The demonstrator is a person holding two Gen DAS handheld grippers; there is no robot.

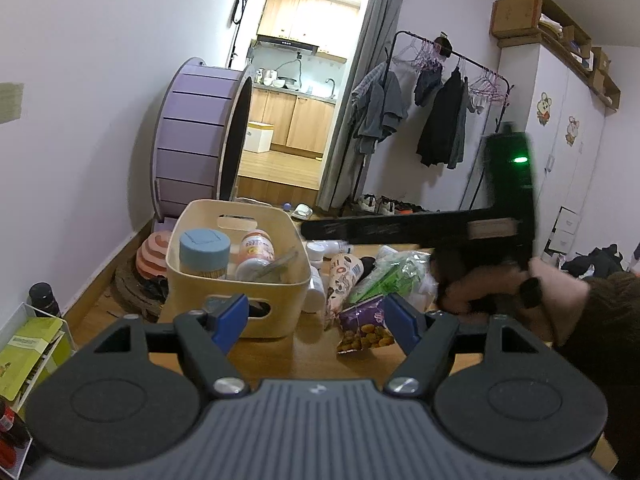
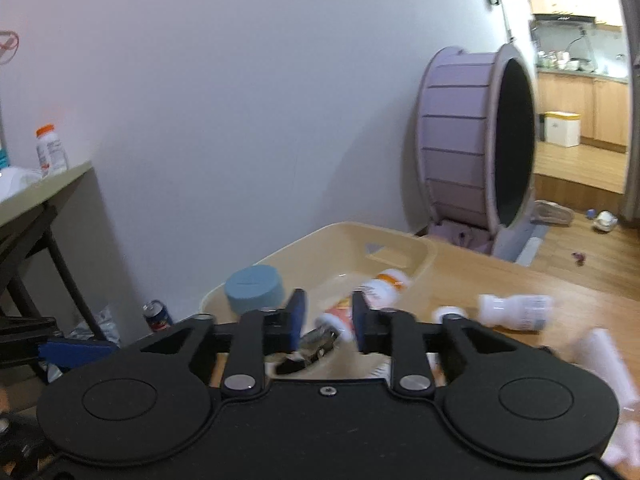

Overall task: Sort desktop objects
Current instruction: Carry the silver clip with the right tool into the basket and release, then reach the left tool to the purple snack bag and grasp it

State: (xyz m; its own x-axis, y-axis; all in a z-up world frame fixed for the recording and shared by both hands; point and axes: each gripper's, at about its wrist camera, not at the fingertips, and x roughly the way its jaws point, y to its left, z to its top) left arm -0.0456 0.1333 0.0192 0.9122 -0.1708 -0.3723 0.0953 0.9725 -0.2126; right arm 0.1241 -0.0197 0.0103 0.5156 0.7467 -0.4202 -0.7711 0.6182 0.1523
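Observation:
A cream bin (image 1: 280,322) stands on the wooden table (image 1: 300,354). It holds a blue-lidded jar (image 1: 205,254), an orange-labelled bottle (image 1: 258,248) and a silvery item (image 1: 280,266). My left gripper (image 1: 316,322) is open and empty, just short of the bin and a purple snack packet (image 1: 364,328). A green packet (image 1: 384,276), a patterned tube (image 1: 344,276) and white bottles (image 1: 322,248) lie to the right of the bin. My right gripper (image 2: 329,320) hangs over the bin (image 2: 400,236), pads apart, with the orange-labelled bottle (image 2: 384,284) and the silvery item (image 2: 320,342) below the gap.
A white bottle (image 2: 516,312) and a white tube (image 2: 608,360) lie on the table (image 2: 480,276) right of the bin. A purple wheel (image 1: 196,140) stands on the floor behind. A side desk (image 2: 44,192) is at the left, with a can (image 2: 158,314) on the floor below it.

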